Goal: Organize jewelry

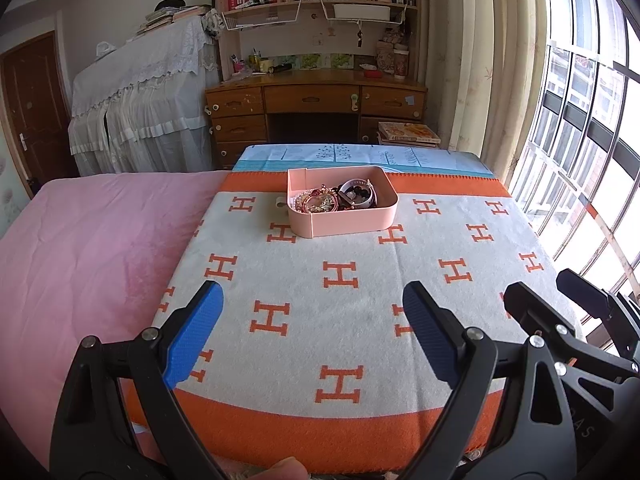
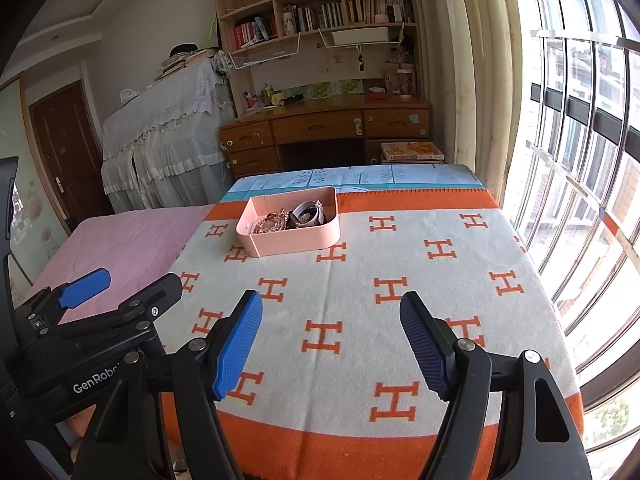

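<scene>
Pink tray at twelve o'clock on blanket-covered surface, heaped with jewelry. Left hand-held gripper, right hand-held gripper: spread, empty. Fits sorting ahead or finished.

We see a bed with a pink sheet; on it lies an orange-bordered grey woollen blanket with orange H letters. On the blanket's far part sits 1 pink rounded plastic tray heaped with jewelry, beads and a watch.
</scene>
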The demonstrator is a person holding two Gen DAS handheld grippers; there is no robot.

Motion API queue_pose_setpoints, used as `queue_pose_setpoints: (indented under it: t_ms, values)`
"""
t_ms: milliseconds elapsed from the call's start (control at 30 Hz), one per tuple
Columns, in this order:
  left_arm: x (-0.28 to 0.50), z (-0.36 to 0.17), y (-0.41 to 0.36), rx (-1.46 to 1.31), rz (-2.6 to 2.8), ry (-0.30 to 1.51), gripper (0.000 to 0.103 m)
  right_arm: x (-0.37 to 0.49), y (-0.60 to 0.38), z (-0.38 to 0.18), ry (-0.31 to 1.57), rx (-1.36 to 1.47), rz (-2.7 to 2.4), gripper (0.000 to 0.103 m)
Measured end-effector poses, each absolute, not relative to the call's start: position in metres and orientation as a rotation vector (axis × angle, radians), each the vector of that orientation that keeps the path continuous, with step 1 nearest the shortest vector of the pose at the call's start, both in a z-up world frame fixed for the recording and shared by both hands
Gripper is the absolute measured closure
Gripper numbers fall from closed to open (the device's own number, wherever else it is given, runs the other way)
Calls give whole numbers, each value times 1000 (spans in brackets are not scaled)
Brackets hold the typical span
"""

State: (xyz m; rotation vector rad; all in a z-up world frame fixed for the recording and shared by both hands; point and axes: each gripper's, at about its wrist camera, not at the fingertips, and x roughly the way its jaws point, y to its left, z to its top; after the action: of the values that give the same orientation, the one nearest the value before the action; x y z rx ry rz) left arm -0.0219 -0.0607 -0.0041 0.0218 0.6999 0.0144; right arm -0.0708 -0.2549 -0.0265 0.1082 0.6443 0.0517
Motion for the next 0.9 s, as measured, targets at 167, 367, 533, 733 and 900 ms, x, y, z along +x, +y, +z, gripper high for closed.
queue_pose_setpoints:
  t_ms: [167, 367, 533, 733, 900]
  values:
    - [-22, -5, -61, 22, 15, 700, 13, -71, -254, -27, 644, 109, 52, 30]
    - [-22, -5, -61, 22, 14, 700, 13, -71, -255, -27, 644, 109, 52, 30]
    - [-22, -6, -60, 22, 15, 699, 13, -71, -255, -27, 643, 110, 52, 30]
    - [-22, -6, -59, 22, 15, 700, 13, -71, -254, -27, 645, 111, 53, 30]
    - [-23, -6, -57, 23, 18, 696, 13, -71, -252, -28, 647, 113, 59, 30]
